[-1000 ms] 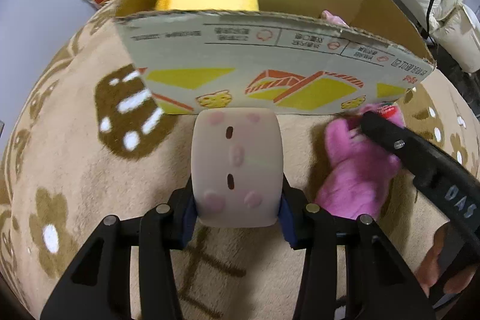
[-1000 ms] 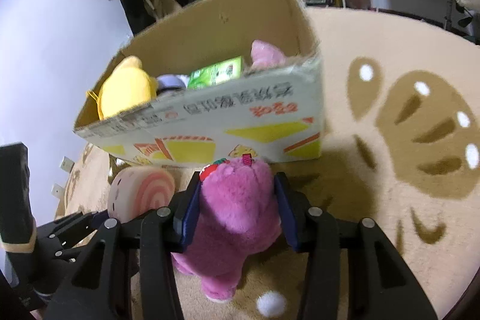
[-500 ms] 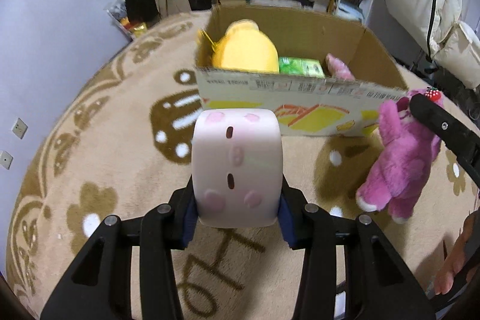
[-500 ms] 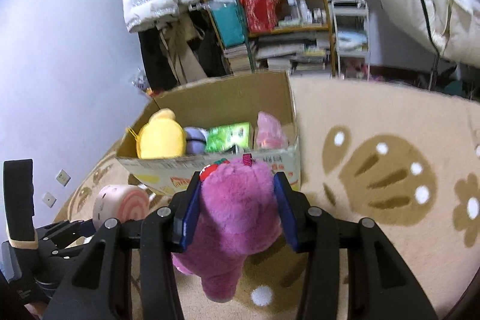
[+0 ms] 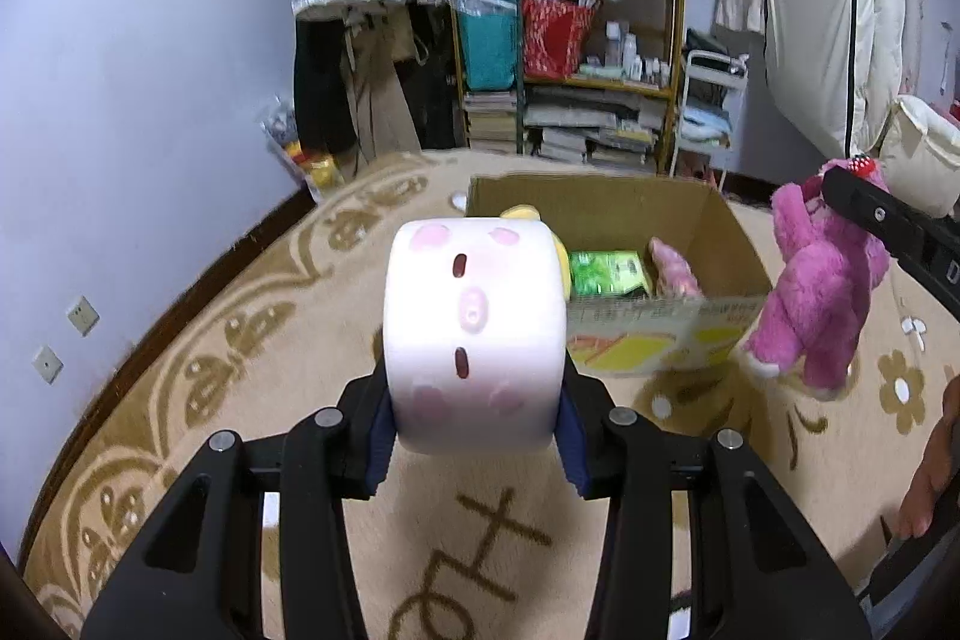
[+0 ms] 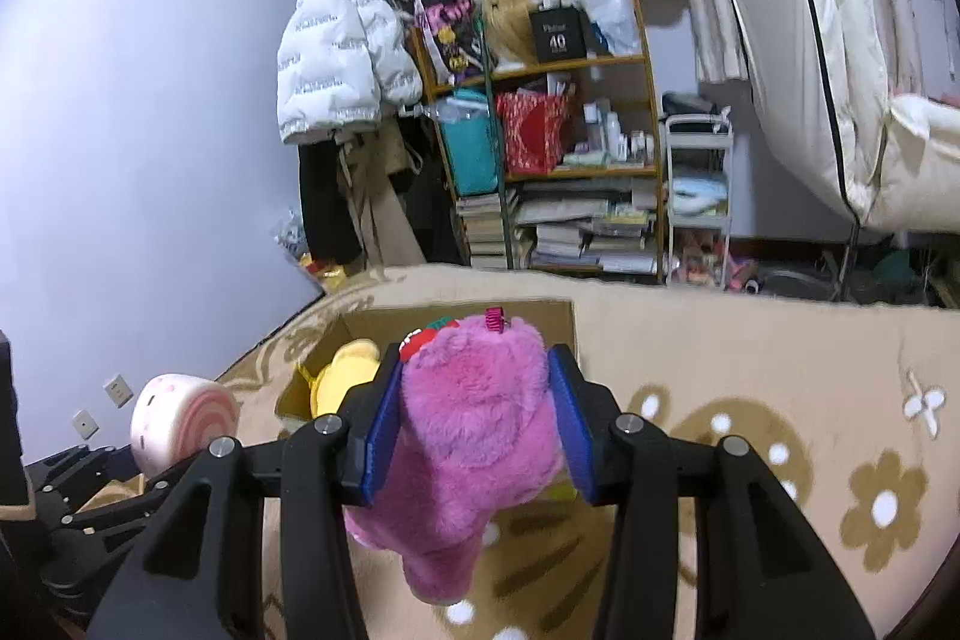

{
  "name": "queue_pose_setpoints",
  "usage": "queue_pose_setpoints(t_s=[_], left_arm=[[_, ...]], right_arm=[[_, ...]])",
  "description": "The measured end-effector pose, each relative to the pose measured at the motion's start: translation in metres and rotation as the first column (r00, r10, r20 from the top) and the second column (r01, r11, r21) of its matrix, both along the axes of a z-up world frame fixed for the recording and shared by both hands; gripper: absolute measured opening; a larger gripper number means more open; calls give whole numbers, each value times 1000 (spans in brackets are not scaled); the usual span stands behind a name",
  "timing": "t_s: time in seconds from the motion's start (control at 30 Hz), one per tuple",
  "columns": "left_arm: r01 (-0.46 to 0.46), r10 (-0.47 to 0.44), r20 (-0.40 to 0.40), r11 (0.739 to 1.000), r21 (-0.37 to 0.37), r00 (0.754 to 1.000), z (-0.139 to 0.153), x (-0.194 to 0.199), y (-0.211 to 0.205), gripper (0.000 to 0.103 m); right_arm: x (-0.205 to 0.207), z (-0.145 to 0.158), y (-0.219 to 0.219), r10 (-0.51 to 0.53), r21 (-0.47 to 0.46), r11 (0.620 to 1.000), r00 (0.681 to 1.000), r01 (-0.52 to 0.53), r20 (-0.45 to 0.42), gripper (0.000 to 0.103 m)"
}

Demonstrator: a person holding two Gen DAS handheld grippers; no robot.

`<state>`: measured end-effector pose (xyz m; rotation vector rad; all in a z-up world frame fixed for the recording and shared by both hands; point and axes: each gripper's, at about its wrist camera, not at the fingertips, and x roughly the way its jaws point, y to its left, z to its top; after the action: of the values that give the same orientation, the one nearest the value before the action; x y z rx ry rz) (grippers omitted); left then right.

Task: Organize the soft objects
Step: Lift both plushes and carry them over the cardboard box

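Observation:
My left gripper (image 5: 474,436) is shut on a pale pink roll-cake plush (image 5: 474,334) and holds it high above the rug, in front of the open cardboard box (image 5: 654,322). My right gripper (image 6: 474,424) is shut on a magenta bear plush (image 6: 474,448), also lifted, to the right of the box; the bear also shows in the left wrist view (image 5: 822,286). The roll-cake plush shows in the right wrist view (image 6: 180,424) at the left. The box holds a yellow plush (image 6: 345,376), a green packet (image 5: 606,271) and a pink plush (image 5: 675,268).
A beige patterned rug (image 5: 240,340) covers the floor. A shelf of books and bags (image 6: 564,172) and hanging coats (image 6: 342,70) stand behind the box. A white cart (image 6: 699,196) and a folded mattress (image 6: 840,40) are at the right.
Both grippers have risen well above the rug with their plush toys. The box now looks smaller and lower, and its inside shows.

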<state>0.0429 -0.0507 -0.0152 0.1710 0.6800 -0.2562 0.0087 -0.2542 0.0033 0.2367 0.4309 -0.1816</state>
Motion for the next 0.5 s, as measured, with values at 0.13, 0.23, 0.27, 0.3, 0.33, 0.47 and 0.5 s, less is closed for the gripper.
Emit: queue_pose_setpoints(t_s=[0.13, 0.23, 0.27, 0.3, 0.33, 0.47, 0.5], left_arm=[[4, -4, 48, 1000, -8, 999, 13, 3, -3, 43], [0, 2, 70, 1000, -26, 998, 21, 11, -6, 43], [-3, 5, 75, 999, -34, 997, 23, 15, -7, 43], [-6, 9, 79, 999, -38, 997, 24, 19, -8, 43], [-9, 12, 80, 999, -41, 997, 26, 23, -10, 43], [-1, 6, 83, 998, -64, 997, 37, 42, -17, 43], [3, 2, 92, 998, -56, 996, 40, 45, -20, 43]], right_arm=[[9, 8, -2, -1, -17, 1000, 1000, 1, 17, 49], [19, 10, -4, 2, -34, 999, 1000, -1, 17, 49], [23, 10, -5, 2, -45, 999, 1000, -1, 16, 49], [26, 10, -5, 1, -60, 998, 1000, 0, 14, 49], [28, 9, -5, -1, -72, 997, 1000, 2, 13, 49], [36, 9, -10, 1, -82, 997, 1000, 1, 16, 49], [37, 9, -10, 0, -84, 996, 1000, 1, 16, 49]])
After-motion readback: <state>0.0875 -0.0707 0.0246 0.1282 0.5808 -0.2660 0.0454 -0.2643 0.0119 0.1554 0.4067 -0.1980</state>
